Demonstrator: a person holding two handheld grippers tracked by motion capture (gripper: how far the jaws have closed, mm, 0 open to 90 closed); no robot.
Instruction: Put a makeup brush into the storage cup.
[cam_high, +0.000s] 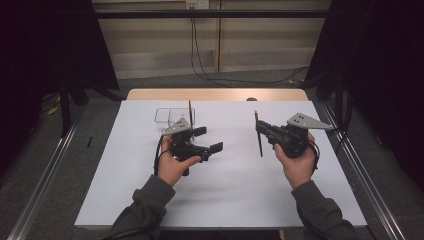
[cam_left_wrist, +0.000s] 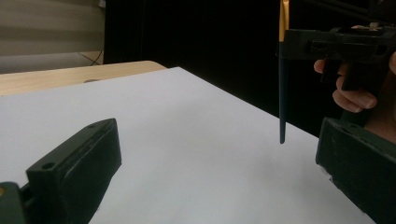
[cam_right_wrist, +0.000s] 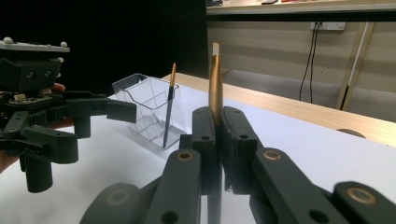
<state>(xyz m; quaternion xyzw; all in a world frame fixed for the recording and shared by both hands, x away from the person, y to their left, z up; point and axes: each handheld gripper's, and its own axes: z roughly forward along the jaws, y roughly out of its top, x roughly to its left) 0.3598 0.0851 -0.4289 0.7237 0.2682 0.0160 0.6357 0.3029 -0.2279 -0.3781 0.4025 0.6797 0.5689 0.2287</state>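
A: What is the right gripper (cam_high: 259, 128) doing?

B: Its jaws are clamped tight on a paintbrush (cam_high: 258, 134), gripping it high on the gold band (cam_right_wrist: 215, 88) just under the bristles. The brush stands nearly upright, bristles up, and the dark handle (cam_left_wrist: 282, 93) hangs below the jaws with its tip above the white sheet (cam_high: 240, 185), clear of it.

A: And the left gripper (cam_high: 210, 140)?

B: Its jaws are spread wide with nothing between them. In the left gripper view the two black fingers (cam_left_wrist: 77, 172) stand far apart over bare white sheet.

A: Anything else nearby?

B: A clear plastic holder (cam_high: 170, 118) sits at the far left of the sheet, just behind the left gripper. A second brush (cam_right_wrist: 168, 108) leans inside it, bristles up.
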